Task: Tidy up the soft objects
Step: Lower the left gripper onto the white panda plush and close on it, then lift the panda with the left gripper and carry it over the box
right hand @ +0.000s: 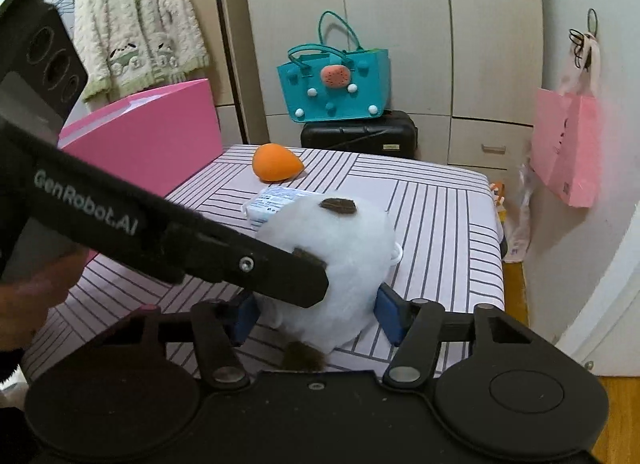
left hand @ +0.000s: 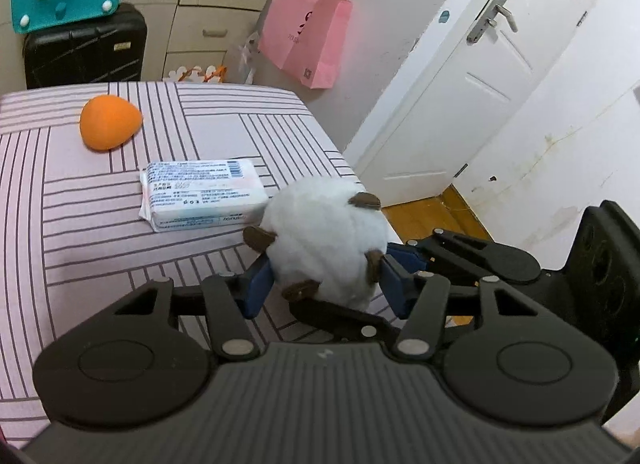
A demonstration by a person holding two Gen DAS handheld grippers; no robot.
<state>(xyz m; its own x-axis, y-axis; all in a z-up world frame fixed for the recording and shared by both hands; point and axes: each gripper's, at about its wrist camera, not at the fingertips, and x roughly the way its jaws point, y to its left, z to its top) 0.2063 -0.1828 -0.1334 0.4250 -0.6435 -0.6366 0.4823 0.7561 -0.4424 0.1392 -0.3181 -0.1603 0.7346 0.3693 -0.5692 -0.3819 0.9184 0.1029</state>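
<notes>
Both the left gripper (left hand: pixel 326 284) and right gripper (right hand: pixel 318 314) pinch the white plush (left hand: pixel 328 240); beyond it, tissue pack (left hand: pixel 204 194) and orange toy (left hand: pixel 110 122) lie unsorted: 3 remain.

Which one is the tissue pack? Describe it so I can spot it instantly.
Start at the striped bed. In its middle lies a flat white rectangular tissue pack with blue print, between the orange teardrop toy and the fluffy white plush ball. It is the only boxy, printed item there.

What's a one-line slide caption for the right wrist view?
Both grippers, right gripper and left gripper, close on a white plush toy on the striped bed.
</notes>
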